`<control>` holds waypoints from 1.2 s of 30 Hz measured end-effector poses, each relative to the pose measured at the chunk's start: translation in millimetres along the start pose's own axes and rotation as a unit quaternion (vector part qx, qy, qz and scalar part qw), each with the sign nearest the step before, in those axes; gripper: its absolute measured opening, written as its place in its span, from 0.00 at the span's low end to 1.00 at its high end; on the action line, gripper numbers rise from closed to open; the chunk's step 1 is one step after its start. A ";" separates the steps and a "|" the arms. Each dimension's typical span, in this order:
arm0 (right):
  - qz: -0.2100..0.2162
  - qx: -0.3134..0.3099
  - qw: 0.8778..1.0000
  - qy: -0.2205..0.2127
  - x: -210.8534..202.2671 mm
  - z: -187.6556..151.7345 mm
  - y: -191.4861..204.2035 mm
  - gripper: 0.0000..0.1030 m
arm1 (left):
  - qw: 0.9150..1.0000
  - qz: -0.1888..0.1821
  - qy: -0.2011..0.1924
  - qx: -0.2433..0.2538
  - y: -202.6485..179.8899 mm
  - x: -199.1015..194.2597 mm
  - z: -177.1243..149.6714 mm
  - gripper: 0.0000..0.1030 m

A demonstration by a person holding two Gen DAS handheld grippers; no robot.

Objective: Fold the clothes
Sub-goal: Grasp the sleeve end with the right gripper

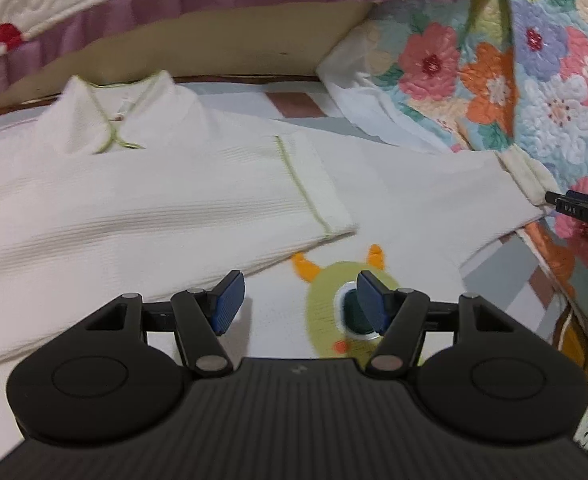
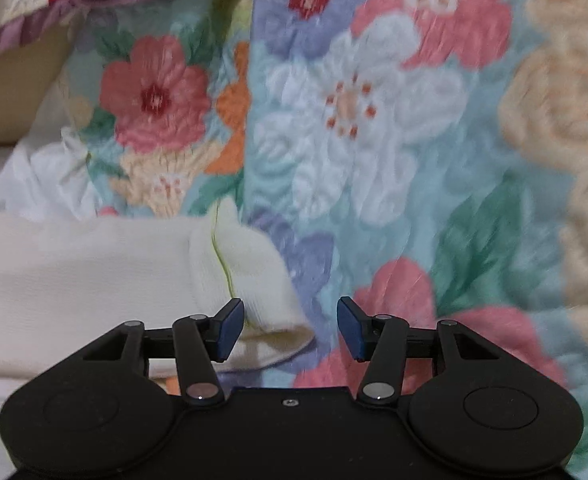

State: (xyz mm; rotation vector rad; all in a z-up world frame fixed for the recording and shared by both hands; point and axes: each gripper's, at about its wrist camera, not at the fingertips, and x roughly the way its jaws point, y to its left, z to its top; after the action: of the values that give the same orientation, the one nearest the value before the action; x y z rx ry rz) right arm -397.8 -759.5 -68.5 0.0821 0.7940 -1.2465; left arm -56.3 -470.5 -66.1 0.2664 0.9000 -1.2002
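Observation:
A white long-sleeved top (image 1: 142,200) with thin green trim lies flat on the bed, collar (image 1: 106,116) toward the back. One sleeve is folded across its body, its cuff (image 1: 322,200) near the middle. A green one-eyed monster print (image 1: 334,300) shows on its front. My left gripper (image 1: 298,300) is open and empty, just above the print. The other sleeve stretches right; its cuff (image 2: 250,276) lies on the floral quilt. My right gripper (image 2: 290,328) is open, with the cuff's end between its jaws and its left pad (image 2: 230,328) beside the cuff. It also shows in the left wrist view (image 1: 582,208).
A floral quilt (image 2: 374,120) is bunched up at the right, close to the sleeve. A crumpled white cloth (image 1: 374,100) lies at the back right. A quilted cover with a purple frill (image 1: 134,4) hangs along the back. The patterned bedsheet (image 1: 506,276) shows under the top.

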 end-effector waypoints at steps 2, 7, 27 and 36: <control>0.016 0.002 1.000 0.006 6.7 -4.1 4.6 0.56 | 1.000 0.017 -0.003 0.003 8.2 -9.9 -0.3 0.60; 0.007 0.014 1.000 0.026 18.6 -6.7 23.9 0.12 | 0.998 0.060 -0.008 -0.017 34.3 -30.3 -2.9 0.60; 0.456 0.153 0.875 -0.054 -151.0 54.9 279.4 0.11 | 0.979 0.114 -0.056 -0.159 147.3 -94.3 -37.6 0.60; 0.477 0.102 0.873 -0.025 -158.0 17.2 344.7 0.11 | 0.975 0.008 -0.089 -0.205 181.0 -88.9 -44.2 0.61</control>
State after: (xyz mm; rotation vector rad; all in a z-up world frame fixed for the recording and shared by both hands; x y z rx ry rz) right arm -105.7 -517.9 -87.3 0.5464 0.4547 -0.3723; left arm 76.8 -313.2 -78.8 -0.1646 0.9625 -0.9782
